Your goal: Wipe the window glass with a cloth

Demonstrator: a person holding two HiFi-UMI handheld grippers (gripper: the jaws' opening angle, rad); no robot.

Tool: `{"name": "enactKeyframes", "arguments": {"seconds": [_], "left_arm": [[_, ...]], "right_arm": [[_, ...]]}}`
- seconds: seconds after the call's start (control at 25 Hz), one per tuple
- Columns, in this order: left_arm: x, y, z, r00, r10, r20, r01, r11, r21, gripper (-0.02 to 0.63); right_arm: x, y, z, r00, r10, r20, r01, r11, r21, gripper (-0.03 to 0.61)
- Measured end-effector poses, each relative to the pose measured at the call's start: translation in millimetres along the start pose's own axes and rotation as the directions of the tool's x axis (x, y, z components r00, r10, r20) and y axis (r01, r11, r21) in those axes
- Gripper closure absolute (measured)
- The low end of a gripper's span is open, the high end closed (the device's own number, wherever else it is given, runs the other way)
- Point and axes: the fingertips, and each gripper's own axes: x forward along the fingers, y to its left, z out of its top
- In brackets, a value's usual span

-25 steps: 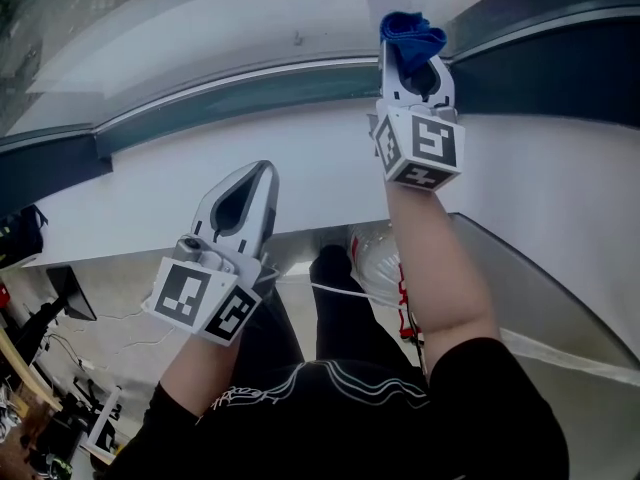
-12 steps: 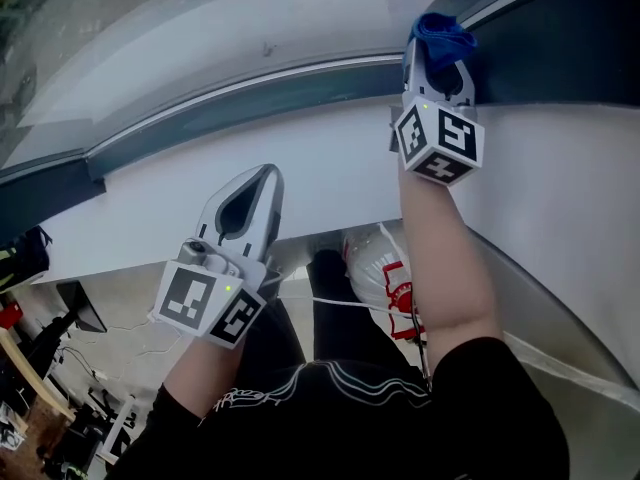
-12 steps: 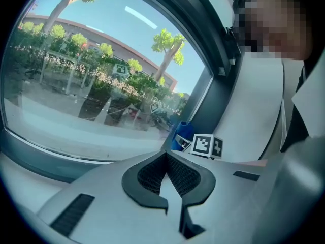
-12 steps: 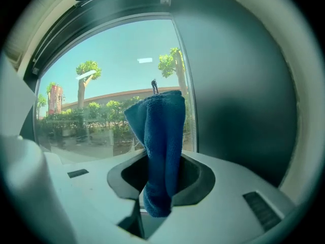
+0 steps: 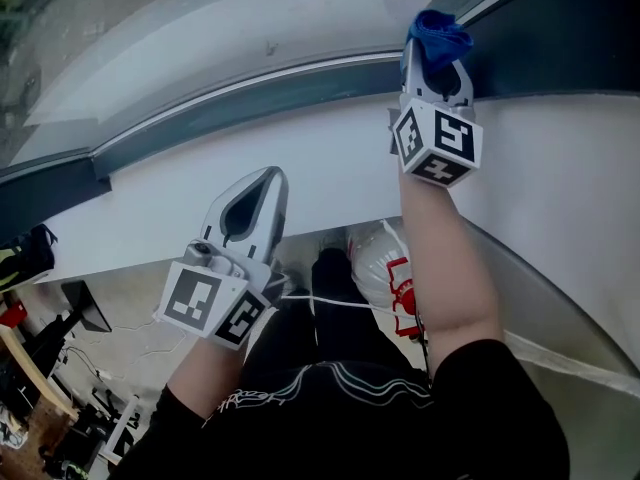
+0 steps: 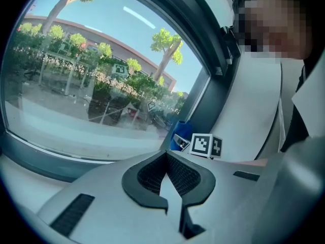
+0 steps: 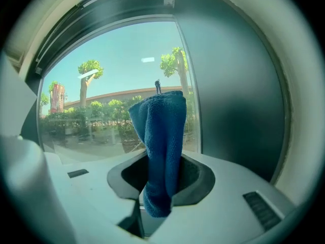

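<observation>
Blue cloth stood bunched out of the tips of my right gripper in the head view, the jaws pinched on it, up at the dark window frame near the pane's right-hand corner. From there I could not tell whether it touched the window glass. My left gripper hung lower, over the white sill and well apart from the glass, so the right hand was plainly the nearer. In the left gripper view its jaws were closed pad to pad with nothing between them. The cloth showed ahead and to the right, just beside the right gripper's marker cube, at the foot of the frame's upright. In the right gripper view the jaws were clamped on the cloth, which stood as a folded tongue with its long axis along the jaws, reaching straight out past the tips. The glass lay ahead and to the left of that tongue, the dark upright to its right. I judged the coming stroke would turn on that: press forward onto the pane, then sweep left, away from the upright.
</observation>
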Motion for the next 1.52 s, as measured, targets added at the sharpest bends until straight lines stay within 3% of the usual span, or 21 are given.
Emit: {"name": "enactKeyframes", "arguments": {"seconds": [0.16,0.32,0.48,0.68,0.84,0.96,1.12,1.28,1.52], "left_arm": [[-26.3,-2.6,26.8,0.999,0.004,0.047,-0.006,0.999,0.032,0.611],[-83.7,-7.0,56.0,0.996,0.014,0.084,-0.018,0.998,0.055,0.611],[-140.9,-26.8,98.4,0.986,-0.014,0.166,-0.012,0.988,0.153,0.611],[-227.7,-67.1,148.1,0.977,-0.081,0.199,0.032,0.971,0.237,0.609],[-310.4,-97.5,175.2,0.971,-0.099,0.216,0.041,0.965,0.26,0.611],[-358.6,-118.8,194.2,0.967,-0.118,0.227,0.046,0.953,0.301,0.611],[-400.1,-145.5,208.9,0.969,-0.163,0.184,0.093,0.936,0.341,0.611],[-440.4,-165.0,239.9,0.953,-0.191,0.233,0.095,0.924,0.37,0.611],[-482.0,-190.0,250.6,0.941,-0.2,0.273,0.076,0.912,0.404,0.611]], "right_arm": [[-12.6,34.0,35.3,0.998,0.059,0.026,-0.059,0.998,0.006,0.485],[-62.8,84.4,66.5,0.993,0.114,0.01,-0.114,0.993,0.009,0.485],[-125.5,136.7,122.5,0.97,0.234,0.059,-0.235,0.972,0.008,0.485],[-224.4,209.8,201.8,0.89,0.453,0.055,-0.453,0.891,-0.003,0.485],[-311.9,264.9,257.7,0.791,0.612,0.014,-0.611,0.791,-0.043,0.485],[-365.7,292.6,293.4,0.729,0.684,-0.001,-0.683,0.728,-0.054,0.485],[-424.5,314.1,340.1,0.659,0.752,0.026,-0.751,0.66,-0.036,0.485],[-465.1,333.7,378.9,0.617,0.785,0.049,-0.782,0.619,-0.065,0.485],[-510.4,352.1,397.4,0.58,0.812,0.06,-0.808,0.583,-0.081,0.485]]}}
